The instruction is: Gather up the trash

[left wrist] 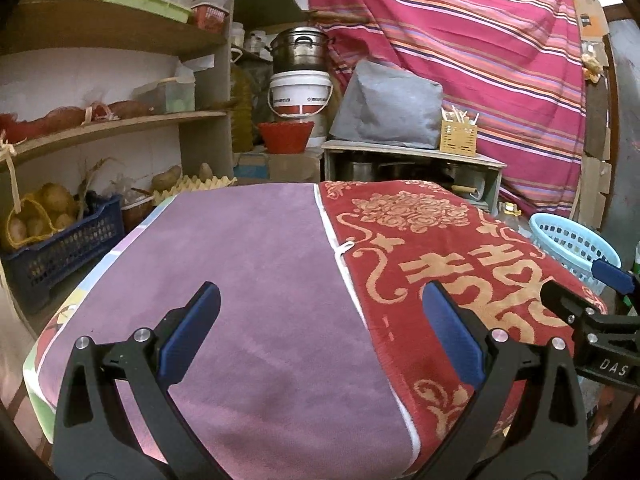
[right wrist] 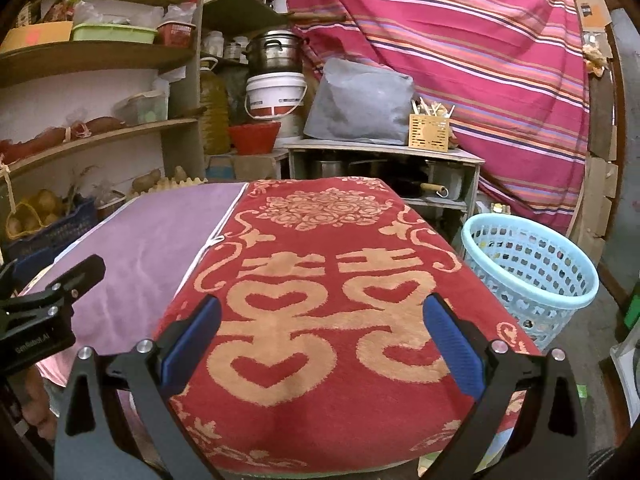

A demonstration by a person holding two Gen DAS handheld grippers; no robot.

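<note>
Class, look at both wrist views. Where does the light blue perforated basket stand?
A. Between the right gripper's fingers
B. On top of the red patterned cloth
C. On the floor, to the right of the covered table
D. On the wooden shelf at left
C: the light blue perforated basket stands on the floor just past the right edge of the red patterned cloth.

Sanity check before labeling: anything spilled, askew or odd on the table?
Nothing stands out. Purple cloth and red cloth lie flat with no trash showing; both the left gripper and right gripper are open and empty.
</note>
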